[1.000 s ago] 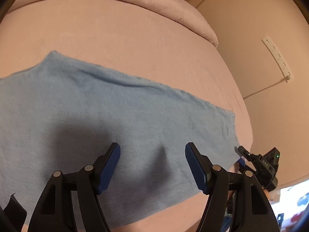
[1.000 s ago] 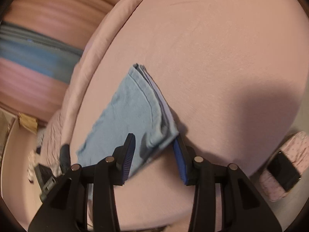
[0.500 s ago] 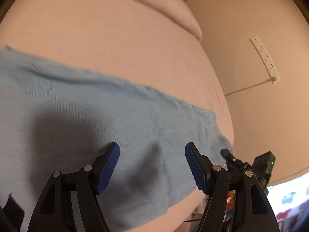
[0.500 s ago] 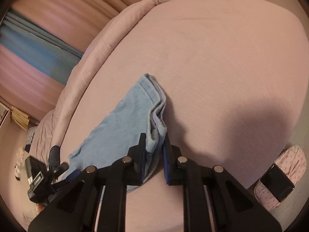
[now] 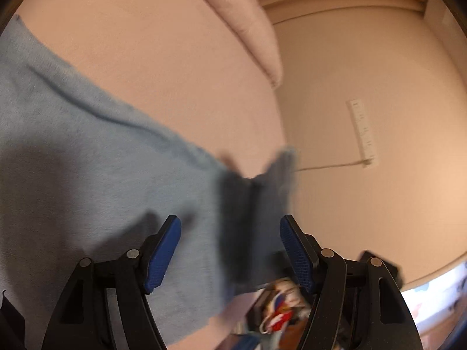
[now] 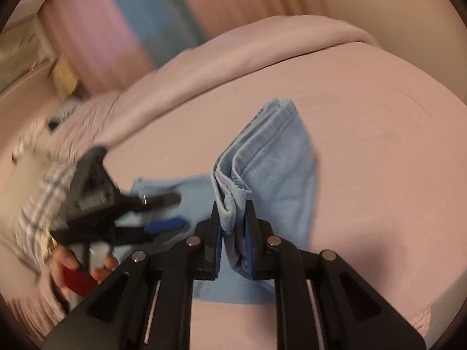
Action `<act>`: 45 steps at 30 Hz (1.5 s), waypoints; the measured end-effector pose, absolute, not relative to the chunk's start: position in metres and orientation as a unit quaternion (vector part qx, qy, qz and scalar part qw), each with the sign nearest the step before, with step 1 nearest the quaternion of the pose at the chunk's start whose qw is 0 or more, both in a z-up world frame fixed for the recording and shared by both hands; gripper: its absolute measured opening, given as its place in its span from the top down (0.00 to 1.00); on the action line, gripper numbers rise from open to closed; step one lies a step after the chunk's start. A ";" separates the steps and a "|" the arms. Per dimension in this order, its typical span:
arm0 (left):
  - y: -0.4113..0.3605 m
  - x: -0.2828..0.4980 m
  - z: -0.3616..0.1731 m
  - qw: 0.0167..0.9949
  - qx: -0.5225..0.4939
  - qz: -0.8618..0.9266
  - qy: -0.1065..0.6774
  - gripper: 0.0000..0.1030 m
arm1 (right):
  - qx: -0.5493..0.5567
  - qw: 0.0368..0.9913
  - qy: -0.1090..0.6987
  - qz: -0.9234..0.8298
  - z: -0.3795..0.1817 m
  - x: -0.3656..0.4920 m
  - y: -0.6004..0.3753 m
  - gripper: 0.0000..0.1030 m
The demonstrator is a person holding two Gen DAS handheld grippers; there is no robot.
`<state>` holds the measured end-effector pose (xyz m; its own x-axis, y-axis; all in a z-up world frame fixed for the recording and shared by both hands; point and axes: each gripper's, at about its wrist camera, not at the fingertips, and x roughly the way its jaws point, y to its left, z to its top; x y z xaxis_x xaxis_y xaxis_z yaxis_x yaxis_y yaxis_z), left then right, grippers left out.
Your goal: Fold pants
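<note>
**Right hand-held gripper lifts one end of blue pants off a pink bed**

Left wrist view: The left hand-held gripper (image 5: 230, 250) is released, its blue-padded fingers (image 5: 162, 253) spread wide with nothing between them. It hangs above light blue pants (image 5: 87, 160) that lie flat across a pink bed (image 5: 160, 58). Towards the right, one end of the pants rises off the bed in a dark, blurred fold. A pink duvet (image 5: 248, 14) is bunched at the far edge of the bed. A white power strip (image 5: 363, 132) lies on the beige floor beyond.

Right wrist view: The right hand-held gripper (image 6: 232, 236) is clenched on a bunched edge of the pants (image 6: 277, 157), whose layered hem stands up from the bed (image 6: 379, 145). The rest of the pants lies flat beneath. At left, the left hand-held gripper (image 6: 163, 210) appears blurred, fingers apart over the cloth, held by the person's left hand (image 6: 76, 268). Pink and blue curtains (image 6: 131, 14) hang behind the bed.
</note>
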<state>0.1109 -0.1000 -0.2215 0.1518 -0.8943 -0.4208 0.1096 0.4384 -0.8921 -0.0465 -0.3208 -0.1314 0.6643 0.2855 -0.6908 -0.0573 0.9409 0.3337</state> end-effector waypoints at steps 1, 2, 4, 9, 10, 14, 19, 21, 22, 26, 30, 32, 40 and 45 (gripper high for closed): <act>-0.102 0.111 -0.220 0.659 -0.372 -0.387 0.527 0.33 | 0.131 0.899 0.406 0.103 -0.137 -0.044 -0.311 0.87; -0.104 0.112 -0.220 0.654 -0.370 -0.395 0.528 0.32 | 0.117 0.895 0.415 0.113 -0.144 -0.041 -0.300 0.87; -0.116 0.114 -0.226 0.630 -0.365 -0.417 0.544 0.30 | 0.091 0.891 0.424 0.132 -0.154 -0.040 -0.283 0.87; -0.128 0.117 -0.245 0.631 -0.345 -0.386 0.578 0.43 | 0.053 0.880 0.442 0.166 -0.170 -0.044 -0.257 0.87; -0.125 0.116 -0.246 0.635 -0.341 -0.379 0.580 0.62 | 0.049 0.879 0.443 0.166 -0.172 -0.043 -0.255 0.87; -0.103 0.111 -0.244 0.660 -0.332 -0.356 0.572 0.93 | 0.020 0.884 0.437 0.164 -0.171 -0.046 -0.248 0.86; -0.071 0.108 -0.221 0.710 -0.316 -0.344 0.527 0.95 | -0.002 0.888 0.420 0.187 -0.162 -0.046 -0.226 0.87; -0.060 0.110 -0.216 0.728 -0.307 -0.331 0.516 0.95 | -0.024 0.890 0.410 0.198 -0.160 -0.052 -0.210 0.86; -0.051 0.110 -0.214 0.739 -0.300 -0.321 0.512 0.95 | -0.034 0.890 0.406 0.206 -0.160 -0.053 -0.202 0.86; -0.017 0.111 -0.212 0.762 -0.292 -0.282 0.504 0.95 | -0.059 0.879 0.405 0.243 -0.163 -0.048 -0.171 0.86; 0.012 0.113 -0.220 0.767 -0.296 -0.253 0.510 0.95 | -0.089 0.868 0.403 0.275 -0.171 -0.047 -0.136 0.86; 0.015 0.115 -0.227 0.773 -0.278 -0.233 0.521 0.95 | -0.105 0.861 0.407 0.285 -0.180 -0.046 -0.120 0.83; 0.015 0.114 -0.238 0.777 -0.261 -0.207 0.535 0.91 | -0.086 0.839 0.446 0.301 -0.201 -0.030 -0.109 0.77; 0.029 0.107 -0.212 0.816 -0.210 -0.155 0.516 0.70 | -0.031 0.820 0.470 0.325 -0.192 -0.026 -0.140 0.65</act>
<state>0.1068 0.0287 -0.2121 0.4190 -0.4687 -0.7777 0.0360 0.8644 -0.5015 -0.0256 -0.1400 -0.1920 0.3474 0.5040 -0.7908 -0.5630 0.7865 0.2539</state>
